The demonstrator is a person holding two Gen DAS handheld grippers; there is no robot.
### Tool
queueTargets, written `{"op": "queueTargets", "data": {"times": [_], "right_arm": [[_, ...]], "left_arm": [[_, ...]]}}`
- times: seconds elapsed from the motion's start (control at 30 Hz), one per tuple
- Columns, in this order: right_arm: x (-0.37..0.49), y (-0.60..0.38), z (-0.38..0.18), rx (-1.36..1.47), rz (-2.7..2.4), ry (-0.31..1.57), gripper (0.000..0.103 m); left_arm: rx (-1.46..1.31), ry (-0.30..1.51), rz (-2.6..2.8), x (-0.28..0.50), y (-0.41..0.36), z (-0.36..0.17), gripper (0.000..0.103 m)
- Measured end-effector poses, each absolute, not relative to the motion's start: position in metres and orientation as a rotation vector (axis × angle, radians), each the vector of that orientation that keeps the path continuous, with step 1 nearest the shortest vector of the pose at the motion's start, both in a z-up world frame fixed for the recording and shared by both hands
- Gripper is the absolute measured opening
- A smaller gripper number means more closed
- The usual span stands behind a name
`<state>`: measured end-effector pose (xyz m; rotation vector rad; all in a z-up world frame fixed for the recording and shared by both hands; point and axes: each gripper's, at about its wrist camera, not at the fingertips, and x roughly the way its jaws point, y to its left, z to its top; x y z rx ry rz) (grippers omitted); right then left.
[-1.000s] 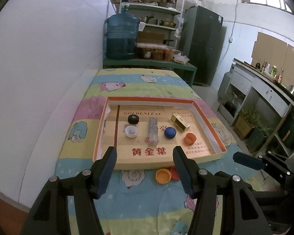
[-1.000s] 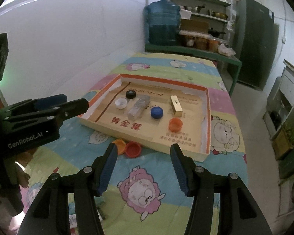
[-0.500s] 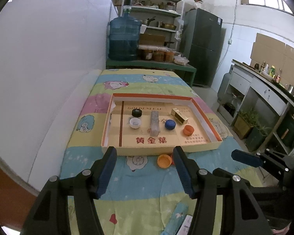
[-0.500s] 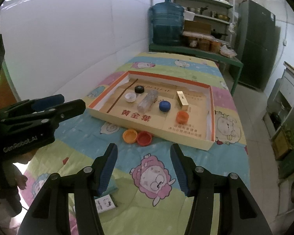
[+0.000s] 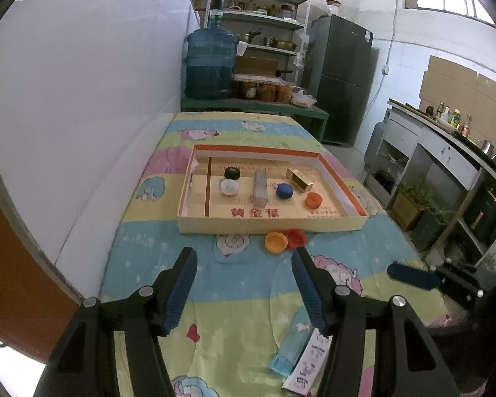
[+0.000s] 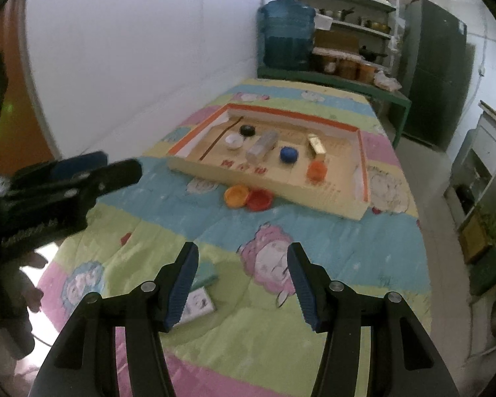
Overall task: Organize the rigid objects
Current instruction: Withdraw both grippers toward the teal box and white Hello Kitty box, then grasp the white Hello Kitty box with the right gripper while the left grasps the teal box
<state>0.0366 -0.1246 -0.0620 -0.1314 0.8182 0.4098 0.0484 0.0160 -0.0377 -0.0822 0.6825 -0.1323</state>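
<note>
Here, the left gripper (image 5: 244,269) and the right gripper (image 6: 242,264) are held wide apart and empty above the cartoon blanket (image 5: 248,274). Well ahead of them, the orange cap (image 5: 275,242) and red cap (image 5: 296,238) are seen touching, just before the tray (image 5: 271,223).

Right gripper (image 6: 242,281) jaws gape empty above the quilt (image 6: 330,241), tray (image 6: 314,198) well ahead.

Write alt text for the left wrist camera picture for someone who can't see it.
Open, empty left tongs point at a shallow cardboard tray on a cartoon-print cloth. In the tray lie four bottle caps, a clear bottle and a gold box. An orange cap and red cap sit outside, before the tray.
</note>
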Motion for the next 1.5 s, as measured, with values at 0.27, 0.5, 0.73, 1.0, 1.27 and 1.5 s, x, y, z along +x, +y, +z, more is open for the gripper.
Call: {"op": "queueTargets", "data": {"times": [0.27, 0.5, 0.73, 1.0, 1.27, 1.5], "right_arm": [[0.003, -0.104, -0.097, -0.136, 0.461, 0.888, 0.065], [-0.012, -0.078, -0.117, -0.163, 0.478, 0.921, 0.066], [-0.009, -0.063, -0.126, -0.174, 0.399, 0.913, 0.067], [0.0, -0.062, -0.133, -0.169, 0.341, 0.919, 0.068], [0.004, -0.106, -0.134, -0.12, 0.296, 0.942, 0.067], [0.021, -0.108, -0.134, -0.097, 0.304, 0.938, 0.067]], "left_arm": [[-0.103, 0.69, -0.131, 0.034, 0.022, -0.048, 0.059], [-0.109, 0.694, -0.134, 0.03, 0.026, -0.051, 0.059], [-0.118, 0.702, -0.126, 0.029, 0.032, -0.055, 0.059], [-0.125, 0.715, -0.126, 0.035, 0.038, -0.06, 0.059], [-0.129, 0.731, -0.176, 0.041, 0.031, -0.069, 0.059], [-0.077, 0.749, -0.265, 0.037, 0.014, -0.077, 0.059]]}}
